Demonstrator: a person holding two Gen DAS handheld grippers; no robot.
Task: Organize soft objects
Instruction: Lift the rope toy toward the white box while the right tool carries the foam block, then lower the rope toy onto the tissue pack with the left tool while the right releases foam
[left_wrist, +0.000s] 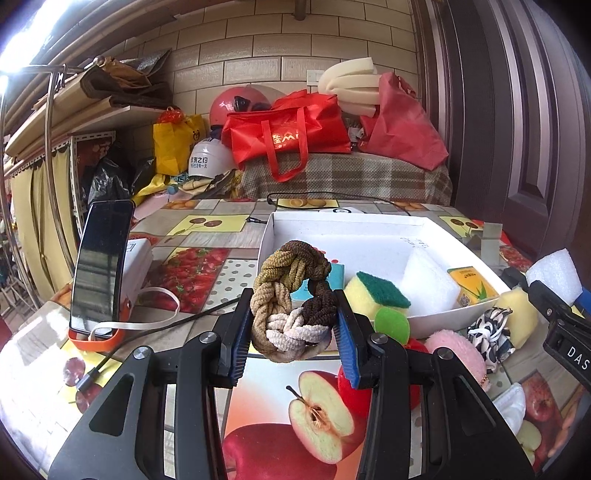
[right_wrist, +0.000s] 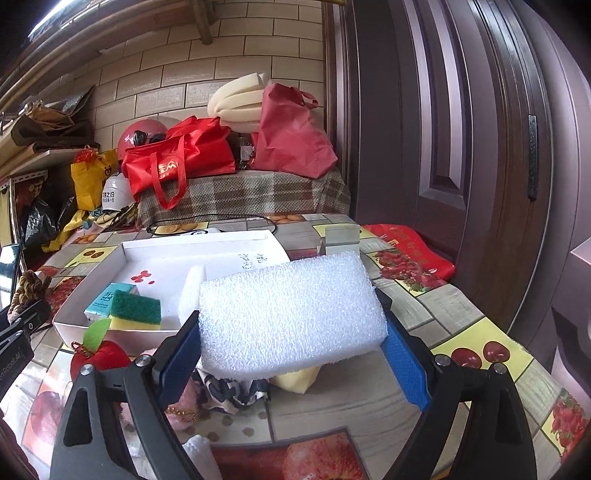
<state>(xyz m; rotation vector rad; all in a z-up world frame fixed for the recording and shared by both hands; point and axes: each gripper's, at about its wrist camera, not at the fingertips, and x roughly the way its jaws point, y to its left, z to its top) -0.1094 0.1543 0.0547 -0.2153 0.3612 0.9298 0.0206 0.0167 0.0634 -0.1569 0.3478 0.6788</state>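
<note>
My left gripper (left_wrist: 293, 332) is shut on a braided brown, olive and cream hair tie (left_wrist: 291, 299), held above the table in front of the white box (left_wrist: 436, 317). My right gripper (right_wrist: 291, 332) is shut on a white foam block (right_wrist: 290, 312), held above the table near the box (right_wrist: 110, 332); the block also shows in the left wrist view (left_wrist: 554, 273). In the box lie a yellow-green sponge (left_wrist: 380, 293), a white foam piece (left_wrist: 426, 284), a teal tissue pack (right_wrist: 101, 302) and a yellow packet (left_wrist: 472, 286).
On the table in front of the box lie a red plush apple (right_wrist: 99, 356), a pink plush (left_wrist: 458, 349), a black-white scrunchie (left_wrist: 489, 332) and a yellow sponge (left_wrist: 521, 314). A phone (left_wrist: 101, 266) stands at left on an orange stand, with cables. A door is at right.
</note>
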